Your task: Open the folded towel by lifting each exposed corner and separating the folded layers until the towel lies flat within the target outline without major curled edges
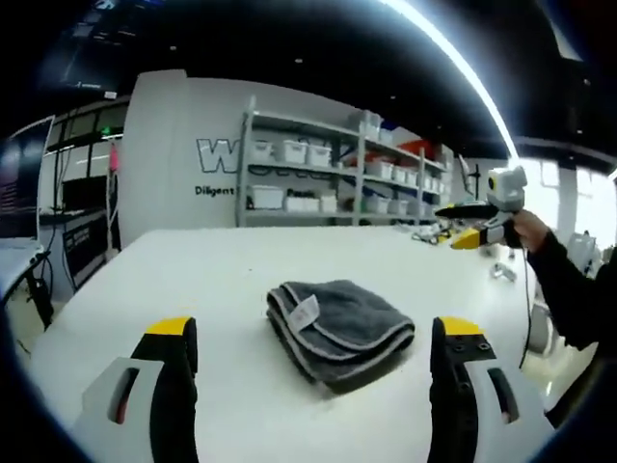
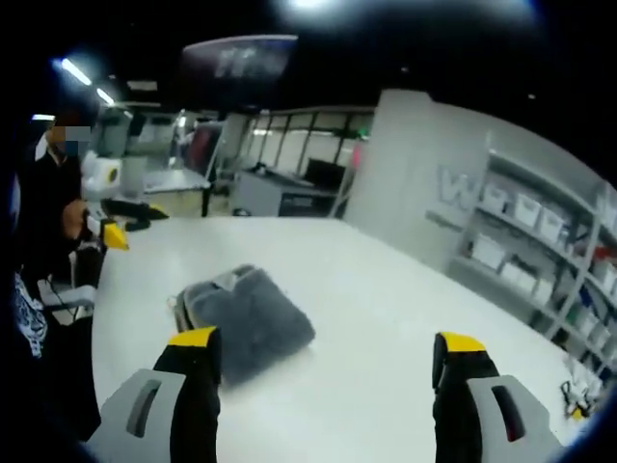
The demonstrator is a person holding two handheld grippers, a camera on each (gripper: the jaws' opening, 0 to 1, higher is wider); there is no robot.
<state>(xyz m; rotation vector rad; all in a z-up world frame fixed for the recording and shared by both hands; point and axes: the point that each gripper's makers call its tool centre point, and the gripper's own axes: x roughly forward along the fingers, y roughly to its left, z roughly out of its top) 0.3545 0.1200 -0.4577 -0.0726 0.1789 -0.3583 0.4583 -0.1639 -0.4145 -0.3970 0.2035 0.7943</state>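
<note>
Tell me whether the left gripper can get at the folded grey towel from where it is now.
Probably yes. The left gripper is open, and the folded grey microfibre towel lies on the white table ahead of it, between its yellow-tipped jaws, with nothing in between.

White table (image 1: 241,260), metal shelving (image 1: 337,169) with white bins against grey wall (image 1: 174,145) with lettering, ceiling light strip (image 1: 463,68), windows (image 2: 289,149) behind desks.
</note>
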